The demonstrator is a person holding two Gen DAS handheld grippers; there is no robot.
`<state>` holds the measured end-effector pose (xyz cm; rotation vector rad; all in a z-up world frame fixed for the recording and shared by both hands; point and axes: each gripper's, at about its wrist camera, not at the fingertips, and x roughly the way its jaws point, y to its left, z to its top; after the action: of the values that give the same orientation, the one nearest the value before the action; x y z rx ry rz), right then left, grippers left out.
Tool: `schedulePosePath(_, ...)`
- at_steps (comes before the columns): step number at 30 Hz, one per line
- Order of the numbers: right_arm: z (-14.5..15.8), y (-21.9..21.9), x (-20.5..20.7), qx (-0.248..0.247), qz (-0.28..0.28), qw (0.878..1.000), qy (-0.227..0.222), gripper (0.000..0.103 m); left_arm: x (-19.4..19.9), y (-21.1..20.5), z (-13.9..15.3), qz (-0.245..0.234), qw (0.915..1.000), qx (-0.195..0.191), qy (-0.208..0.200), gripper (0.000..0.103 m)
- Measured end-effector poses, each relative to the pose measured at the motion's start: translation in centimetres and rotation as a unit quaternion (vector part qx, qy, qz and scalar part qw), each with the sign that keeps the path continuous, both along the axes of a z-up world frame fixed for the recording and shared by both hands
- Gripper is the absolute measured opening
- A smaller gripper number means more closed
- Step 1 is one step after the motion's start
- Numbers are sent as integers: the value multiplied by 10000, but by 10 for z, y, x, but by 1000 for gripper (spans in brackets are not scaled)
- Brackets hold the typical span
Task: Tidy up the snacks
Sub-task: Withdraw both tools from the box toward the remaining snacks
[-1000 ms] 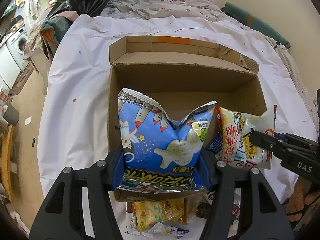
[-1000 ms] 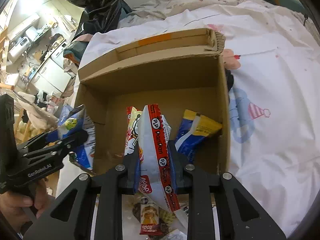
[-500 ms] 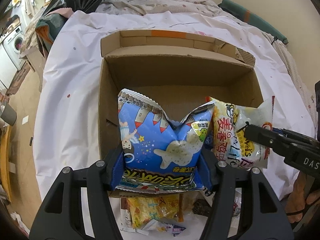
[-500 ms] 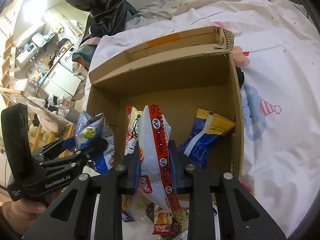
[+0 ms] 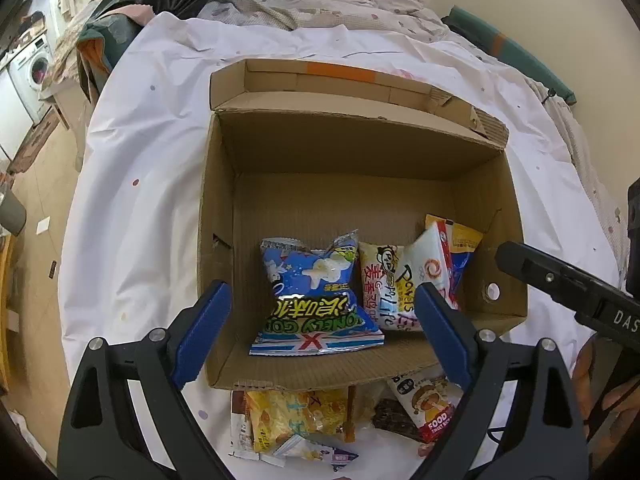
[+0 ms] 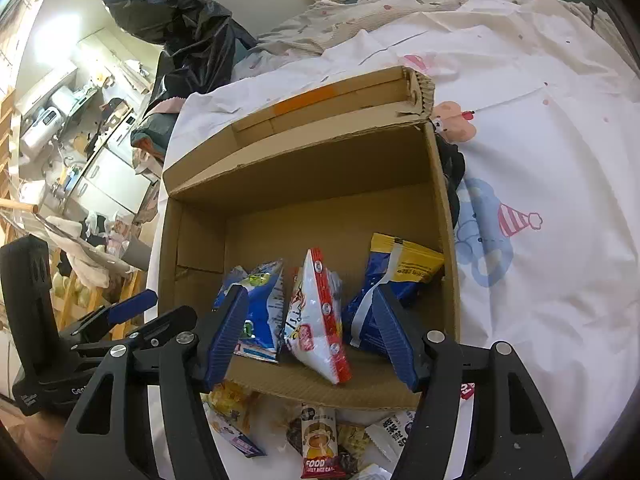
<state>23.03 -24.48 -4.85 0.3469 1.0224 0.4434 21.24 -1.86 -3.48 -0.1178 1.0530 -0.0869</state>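
An open cardboard box stands on the white bed sheet. Inside near its front wall lie a blue snack bag, a white-and-red snack bag and a blue-yellow bag. My left gripper is open and empty above the blue bag. My right gripper is open and empty above the white-and-red bag; it also shows in the left wrist view.
Several loose snack packets lie on the sheet in front of the box. A black plastic bag and bedding lie behind. The bed's left edge drops to the floor.
Both grippers opened and let go of their bags. The blue bag and the white-and-red bag dropped into the box. Both grippers sit further over the box.
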Motion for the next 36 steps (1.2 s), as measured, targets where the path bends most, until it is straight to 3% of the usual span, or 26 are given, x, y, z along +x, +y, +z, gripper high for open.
schedulePosePath(10,5,-5,-2,22,-47,10000,-48,67,-4,8,8,96,9999,-27,-137,91)
schedulePosePath(20,8,-15,-21,43,-149,9999,6,67,-27,41,16,493,9986,0,-189,91)
schedulePosePath(29,11,-18,-51,14,-40,10000,1,67,-66,60,-5,825,9962,-15,263,91)
schedulePosePath(36,6,-31,-74,111,-182,9996,161,67,-71,50,-38,891,9915,-375,869,91)
